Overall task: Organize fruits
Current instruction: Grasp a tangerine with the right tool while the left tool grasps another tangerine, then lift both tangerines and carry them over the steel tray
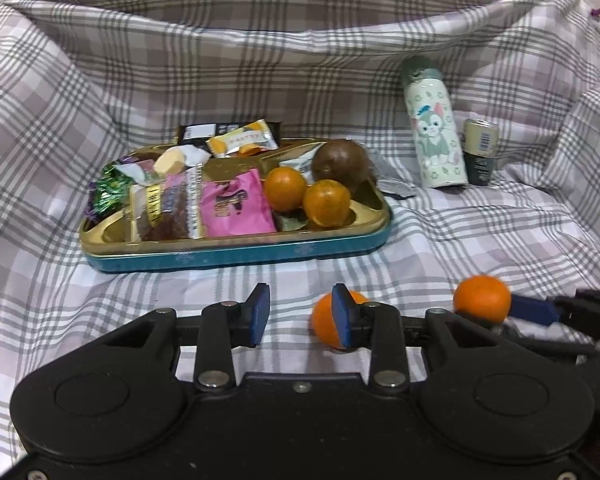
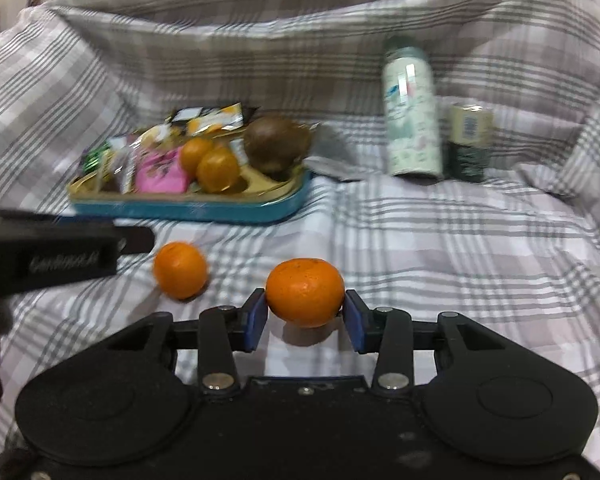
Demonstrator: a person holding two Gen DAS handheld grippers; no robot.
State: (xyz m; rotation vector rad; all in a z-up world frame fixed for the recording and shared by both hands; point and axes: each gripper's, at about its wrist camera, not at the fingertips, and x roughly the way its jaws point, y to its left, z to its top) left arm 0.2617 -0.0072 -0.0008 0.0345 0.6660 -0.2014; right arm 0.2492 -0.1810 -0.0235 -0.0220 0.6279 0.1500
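My right gripper (image 2: 305, 314) is shut on an orange mandarin (image 2: 305, 292), its blue pads (image 2: 256, 318) pressed to both sides, low over the plaid cloth with a shadow beneath. In the left wrist view this mandarin (image 1: 482, 298) shows at the right, with one right finger (image 1: 536, 311) behind it. My left gripper (image 1: 301, 312) stands open and holds nothing. A second loose mandarin (image 1: 323, 322) lies on the cloth, partly behind its right finger (image 1: 342, 312); the same mandarin (image 2: 180, 270) shows in the right wrist view. The teal and gold tray (image 1: 236, 258) holds two mandarins (image 1: 326, 203) and a brown fruit (image 1: 340, 162).
Snack packets (image 1: 236, 204) fill the tray's left and back. A cartoon-print bottle (image 1: 434, 128) and a small dark jar (image 1: 480, 152) stand right of the tray. The plaid cloth (image 1: 480, 232) rises in folds behind and at both sides. The tray (image 2: 188, 208) sits far left.
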